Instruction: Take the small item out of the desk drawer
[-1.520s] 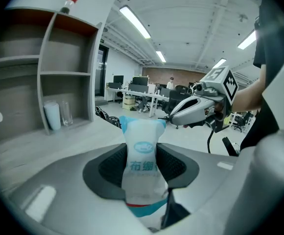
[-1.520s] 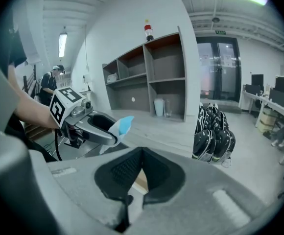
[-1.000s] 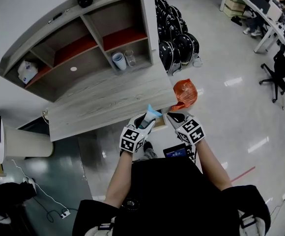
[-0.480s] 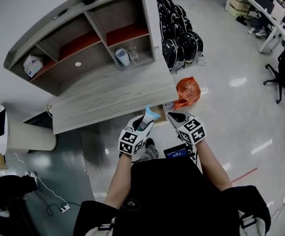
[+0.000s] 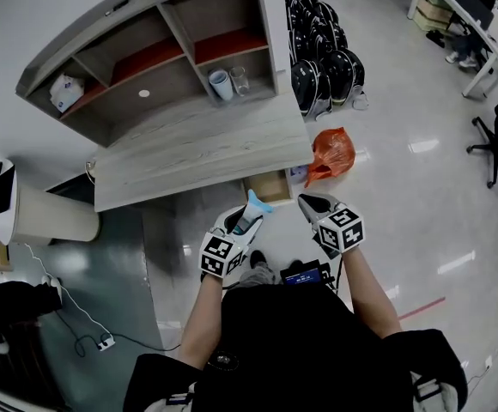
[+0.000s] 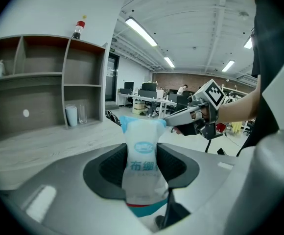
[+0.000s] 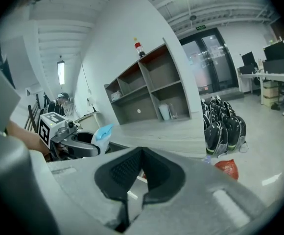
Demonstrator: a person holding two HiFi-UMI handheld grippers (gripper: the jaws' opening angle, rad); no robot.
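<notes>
A small white and blue packet (image 6: 142,165) with printed characters stands upright between the jaws of my left gripper (image 5: 247,219), which is shut on it. In the head view the packet (image 5: 254,204) sticks up just in front of the open desk drawer (image 5: 269,186), under the desk's front edge. My right gripper (image 5: 311,204) hovers a little to the right of the packet; its jaws meet with nothing between them. From the right gripper view, the left gripper (image 7: 78,143) and the packet (image 7: 102,131) sit at the left.
A grey wooden desk (image 5: 197,153) carries a shelf unit with a white cup (image 5: 221,84) and a glass (image 5: 240,79). An orange plastic bag (image 5: 333,154) lies on the shiny floor by the desk's right corner. Black bags (image 5: 326,63) are stacked behind it.
Both grippers have drawn back from the desk toward the person, the left one carrying the packet. The drawer's open front now shows under the desk edge.
</notes>
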